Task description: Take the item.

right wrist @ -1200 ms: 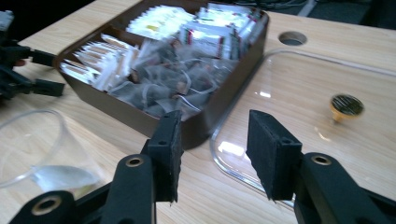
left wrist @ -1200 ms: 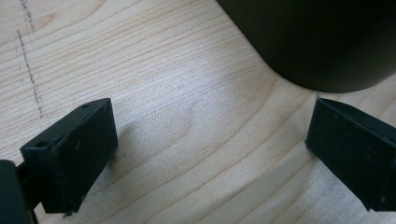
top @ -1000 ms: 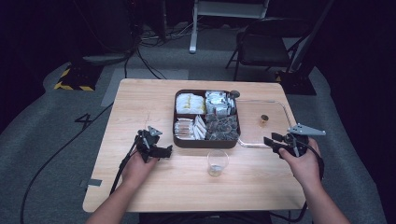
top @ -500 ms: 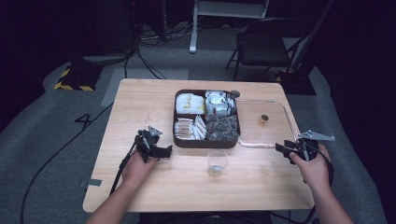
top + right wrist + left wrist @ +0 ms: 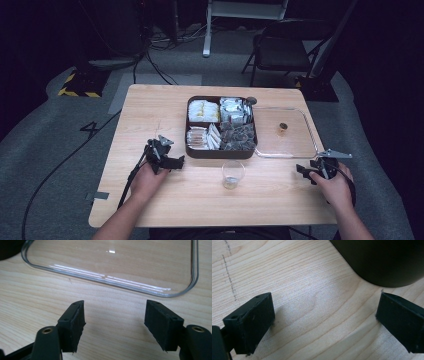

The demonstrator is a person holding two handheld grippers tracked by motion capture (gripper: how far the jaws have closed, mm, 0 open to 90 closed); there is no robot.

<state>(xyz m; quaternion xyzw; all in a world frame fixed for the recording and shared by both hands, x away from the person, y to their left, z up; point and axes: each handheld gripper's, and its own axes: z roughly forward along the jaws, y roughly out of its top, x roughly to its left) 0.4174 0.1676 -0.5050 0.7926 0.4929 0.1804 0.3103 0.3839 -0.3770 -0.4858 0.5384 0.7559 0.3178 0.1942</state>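
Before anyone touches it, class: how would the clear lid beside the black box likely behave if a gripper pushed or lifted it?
The clear lid lies flat on smooth wood, so it would probably slide. It looks thin and glossy, so likely light, slippery, perhaps flexing. The small brown thing on it might topple.

Floor: grey carpet (image 5: 60, 150), darker toward the frame edges.
Floor markings: a strip of yellow-and-black hazard tape (image 5: 77, 92) at the upper left; a dark "4"-shaped mark (image 5: 92, 129) left of the table; a small piece of grey tape (image 5: 100, 195) near the table's left front corner.
Cables: black cables (image 5: 155, 50) run across the floor behind the table.
Furniture: a light wooden table (image 5: 165, 107) at centre; a dark folding chair (image 5: 282, 50) behind it to the right; a white stand base (image 5: 240, 12) at the top.
Walls: lost in darkness, cannot tell.
Light: falls on the table; surroundings dim.
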